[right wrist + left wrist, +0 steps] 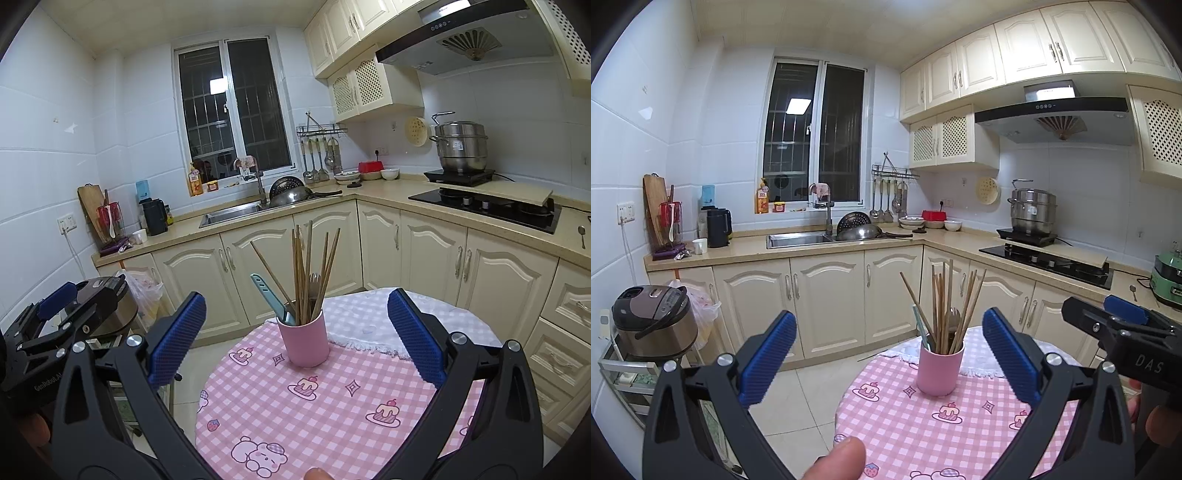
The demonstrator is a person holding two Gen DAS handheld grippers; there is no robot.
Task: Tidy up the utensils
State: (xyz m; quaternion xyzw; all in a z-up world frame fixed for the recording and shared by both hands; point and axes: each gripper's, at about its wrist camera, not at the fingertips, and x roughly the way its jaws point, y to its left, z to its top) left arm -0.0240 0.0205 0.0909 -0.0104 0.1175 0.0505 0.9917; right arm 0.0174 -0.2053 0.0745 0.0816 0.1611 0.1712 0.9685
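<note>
Pink checked table [332, 424], utensil cup [304, 341] ahead between open right claw [295, 336] fingers

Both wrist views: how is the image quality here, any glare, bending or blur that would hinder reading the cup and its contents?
Left wrist view: strong fisheye bending at the cabinets, dark corners, a ceiling light reflected in the window; the pink cup and chopsticks are sharp. Right wrist view: same bending and even indoor light, cup crisp, a blurred fingertip at the bottom edge.
</note>
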